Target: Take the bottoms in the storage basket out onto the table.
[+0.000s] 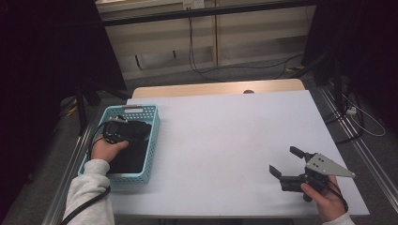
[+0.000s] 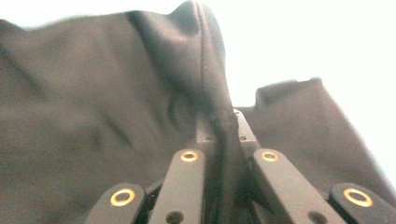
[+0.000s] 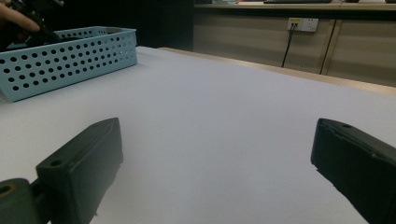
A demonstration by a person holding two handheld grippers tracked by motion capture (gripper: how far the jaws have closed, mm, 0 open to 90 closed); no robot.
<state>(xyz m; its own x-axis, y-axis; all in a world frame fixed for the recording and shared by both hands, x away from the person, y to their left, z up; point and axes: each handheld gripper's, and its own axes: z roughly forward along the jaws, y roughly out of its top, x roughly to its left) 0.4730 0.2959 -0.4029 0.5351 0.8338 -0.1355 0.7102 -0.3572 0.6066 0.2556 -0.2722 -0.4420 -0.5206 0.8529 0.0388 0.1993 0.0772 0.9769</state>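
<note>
Black cloth: a dark garment [image 1: 133, 145] lies bunched inside the light-blue perforated basket [image 1: 151, 143] at the left side of the table [image 1: 225, 136]; in the left gripper view a raised fold of it [image 2: 205, 70] stands straight up from between the jaws.
Left gripper: the left gripper [image 2: 223, 123] is clamped tight on that fold – its two black jaws are drawn together with the cloth pinched between them, the seam of the fold running down into the gap.
Left hand: the left hand [image 1: 107, 150] reaches in over the near rim of the basket, wrist bent forward, the gripper's body pointing down and away into the garment; a grey sleeve [image 1: 89, 192] covers the forearm, and the black cable hangs along it.
Right gripper: the right gripper [image 1: 284, 161] rests low over the white tabletop near the front right corner – jaws spread wide, nothing between them.
Right hand: the right hand [image 1: 326, 197] grips the handle from behind, the gripper aimed across the table toward the basket, the grey three-cornered plate on top lying roughly level.
Basket in the right gripper view: the basket [image 3: 70, 60] sits well apart from the right gripper, at the far left, with bare white surface between.
</note>
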